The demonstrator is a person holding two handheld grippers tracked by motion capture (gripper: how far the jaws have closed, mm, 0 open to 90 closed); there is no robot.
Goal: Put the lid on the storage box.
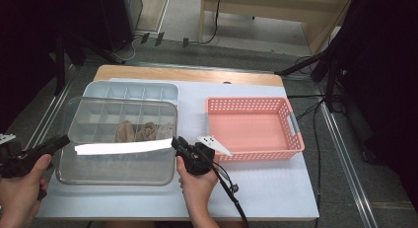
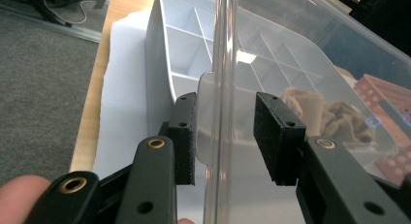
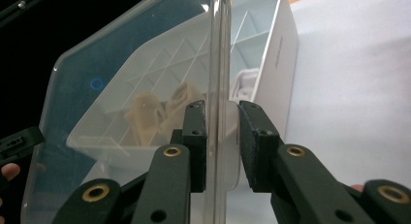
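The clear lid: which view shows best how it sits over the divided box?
The high view: the whole clear lid shows, lifted over the divided box, a gripper at each side edge. The left gripper view and right gripper view show its edge between the jaws.

Both tools matte black. Left gripper (image 2: pixel 225 136): two flat angular arms, brass-coloured eyelets at the pivots, small black screw holes along the arms, rectangular black pads (image 2: pixel 185 136) with a rough foam-like face. Right gripper (image 3: pixel 223 144): same build, brass eyelets, same textured pads (image 3: pixel 253 144). In the high view the right gripper (image 1: pixel 178 142) carries a white three-cornered plate with dark dots, and a thin black cable (image 1: pixel 230 192) trails off it in a loop. Forearms bare, no sleeves in shot.
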